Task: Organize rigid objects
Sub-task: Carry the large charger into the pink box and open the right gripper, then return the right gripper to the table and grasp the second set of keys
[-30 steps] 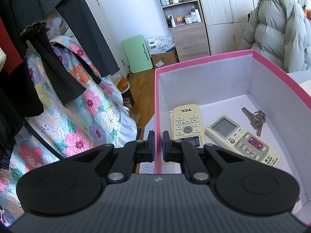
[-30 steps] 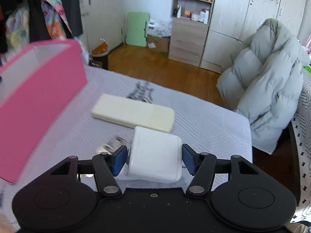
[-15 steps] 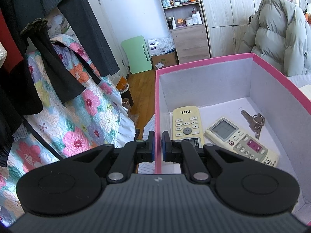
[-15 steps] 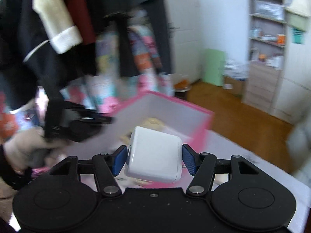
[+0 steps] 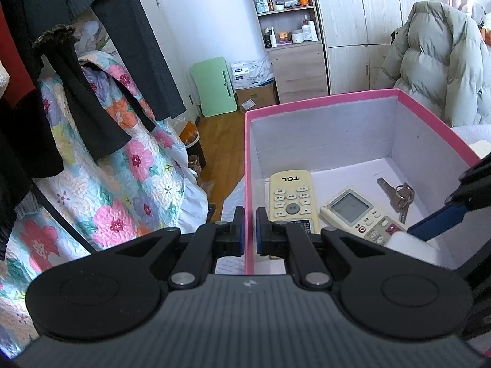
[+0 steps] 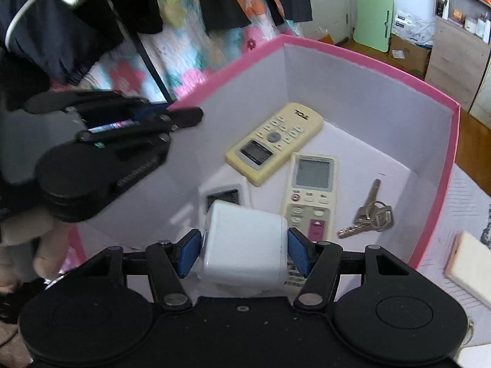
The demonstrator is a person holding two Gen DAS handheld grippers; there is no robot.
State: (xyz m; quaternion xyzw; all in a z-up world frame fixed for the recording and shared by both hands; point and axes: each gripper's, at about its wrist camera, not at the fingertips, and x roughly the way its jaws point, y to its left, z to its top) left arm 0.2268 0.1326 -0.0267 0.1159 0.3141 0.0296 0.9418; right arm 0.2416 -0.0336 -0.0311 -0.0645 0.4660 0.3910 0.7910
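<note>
A pink box (image 5: 322, 98) with a white inside holds a cream TCL remote (image 5: 291, 197), a second remote with a screen (image 5: 353, 211) and a bunch of keys (image 5: 399, 196). My left gripper (image 5: 250, 234) is shut on the box's near wall. My right gripper (image 6: 244, 248) is shut on a white charger block (image 6: 245, 245) and holds it inside the box (image 6: 368, 61), just above the floor beside the remotes (image 6: 276, 141). The keys (image 6: 368, 219) lie to its right. The right gripper's blue pad (image 5: 438, 222) shows in the left wrist view.
A cream flat object (image 6: 469, 263) lies on the bed outside the box, at right. Dark clothes and a floral quilt (image 5: 92, 184) hang at left. A puffer jacket (image 5: 438, 61), shelves and a wooden floor are behind.
My right gripper has carried the white block from the bed over to the pink box and down into it. The left gripper has kept its grip on the box wall.
</note>
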